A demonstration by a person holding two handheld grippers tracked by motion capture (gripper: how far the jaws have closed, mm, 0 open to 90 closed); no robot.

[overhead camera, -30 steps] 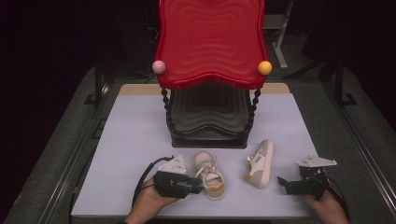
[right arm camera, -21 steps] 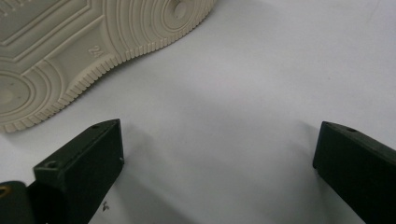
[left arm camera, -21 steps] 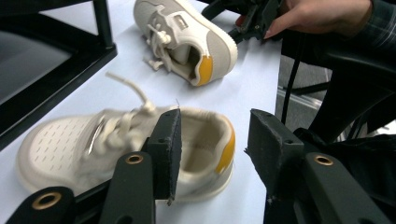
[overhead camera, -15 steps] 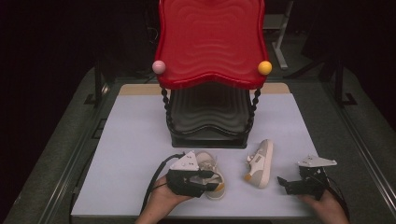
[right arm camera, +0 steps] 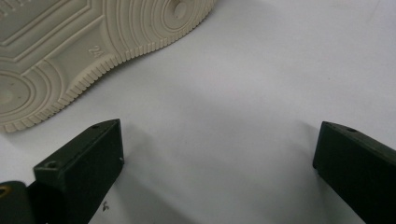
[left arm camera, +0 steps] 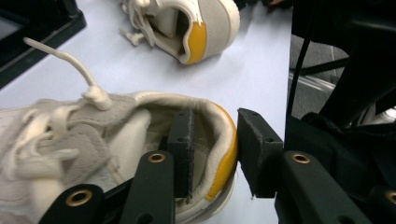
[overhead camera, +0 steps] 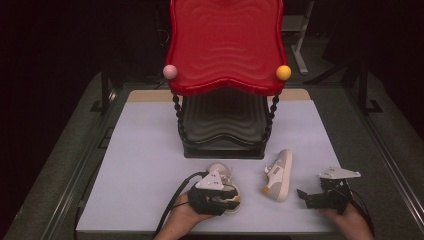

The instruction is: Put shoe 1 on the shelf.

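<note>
Item: near shoe (left arm camera: 116, 140), upright on table (overhead camera: 145, 150) front edge, toe toward rack (overhead camera: 225, 135).
Left tool (left arm camera: 212, 149): jaws have just been closing, astride heel collar, one inside, one outside, clamping it.
Right tool (right arm camera: 217, 163): released, beside second shoe (overhead camera: 278, 175) lying on its side.

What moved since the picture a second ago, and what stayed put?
The left gripper slid to the right, up to the upright shoe. Its jaws have just been closing on the shoe's heel, one jaw inside the shoe and one outside. The right gripper stayed open in its place, and the shoe lying on its side and the red rack did not move.
</note>
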